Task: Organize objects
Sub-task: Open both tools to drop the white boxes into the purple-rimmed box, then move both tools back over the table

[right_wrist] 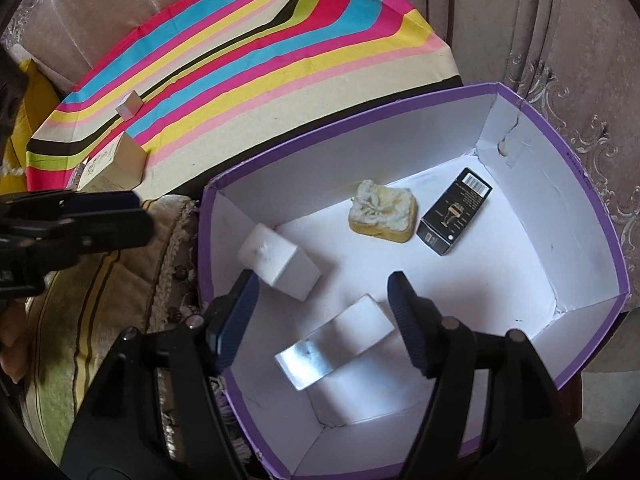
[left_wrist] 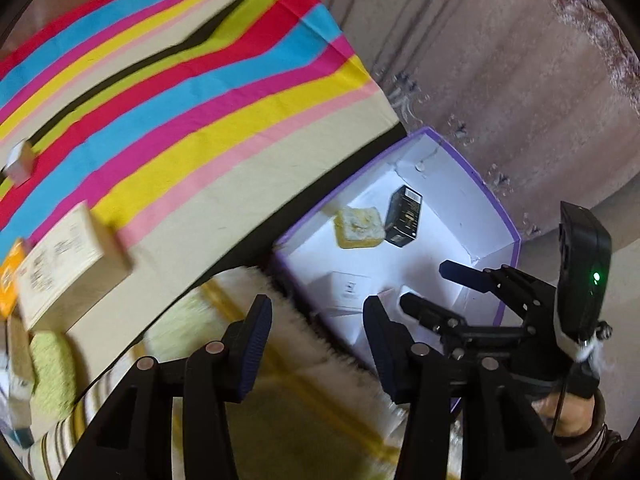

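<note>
A purple-rimmed white box (right_wrist: 552, 128) holds a yellow sponge (right_wrist: 382, 212), a black carton (right_wrist: 454, 212), a white carton (right_wrist: 280, 262) and a silver-ended white carton (right_wrist: 336, 344). My right gripper (right_wrist: 324, 324) is open and empty just above the silver-ended carton, inside the box. My left gripper (left_wrist: 316, 344) is open and empty, over a cushion beside the box (left_wrist: 472, 168). In the left wrist view the right gripper (left_wrist: 444, 288) hangs over the box. On the striped cloth (left_wrist: 180, 92) lie a beige carton (left_wrist: 66, 264) and a small white cube (left_wrist: 18, 162).
An orange packet (left_wrist: 8, 280) and a green sponge (left_wrist: 52, 372) lie at the left edge by the beige carton. A yellow-striped cushion (right_wrist: 100, 320) sits between cloth and box. Brownish patterned upholstery (right_wrist: 580, 60) surrounds the box.
</note>
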`<act>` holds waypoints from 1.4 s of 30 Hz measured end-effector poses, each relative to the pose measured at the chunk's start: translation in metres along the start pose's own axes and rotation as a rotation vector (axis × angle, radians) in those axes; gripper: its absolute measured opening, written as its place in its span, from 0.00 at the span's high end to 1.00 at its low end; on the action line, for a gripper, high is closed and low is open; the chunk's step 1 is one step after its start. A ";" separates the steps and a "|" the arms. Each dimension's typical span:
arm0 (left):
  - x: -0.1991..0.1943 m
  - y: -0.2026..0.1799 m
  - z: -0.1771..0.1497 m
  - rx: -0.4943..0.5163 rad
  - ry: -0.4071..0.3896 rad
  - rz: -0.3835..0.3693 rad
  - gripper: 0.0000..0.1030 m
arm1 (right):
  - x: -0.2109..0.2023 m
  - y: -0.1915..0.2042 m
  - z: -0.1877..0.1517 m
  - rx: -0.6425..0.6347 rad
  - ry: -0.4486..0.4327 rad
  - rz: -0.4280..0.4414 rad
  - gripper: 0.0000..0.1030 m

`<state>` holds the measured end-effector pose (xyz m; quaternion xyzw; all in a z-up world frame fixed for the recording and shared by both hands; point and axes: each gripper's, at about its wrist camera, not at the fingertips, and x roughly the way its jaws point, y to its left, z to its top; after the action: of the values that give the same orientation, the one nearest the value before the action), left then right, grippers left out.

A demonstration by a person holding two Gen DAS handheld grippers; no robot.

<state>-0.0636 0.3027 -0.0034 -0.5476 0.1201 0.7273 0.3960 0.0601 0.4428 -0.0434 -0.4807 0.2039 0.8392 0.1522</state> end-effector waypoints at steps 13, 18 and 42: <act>-0.074 0.077 -0.057 -0.170 -0.134 0.064 0.40 | -0.018 0.041 0.006 -0.089 -0.037 0.028 0.31; -0.098 0.117 -0.088 -0.260 -0.161 0.100 0.36 | -0.021 0.054 0.008 -0.113 -0.046 0.046 0.31; -0.146 0.271 -0.174 -0.343 -0.079 0.353 0.20 | -0.026 0.120 0.034 -0.228 -0.063 0.068 0.05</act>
<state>-0.1208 -0.0464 -0.0082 -0.5486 0.0730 0.8157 0.1684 -0.0068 0.3534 0.0180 -0.4612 0.1185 0.8762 0.0746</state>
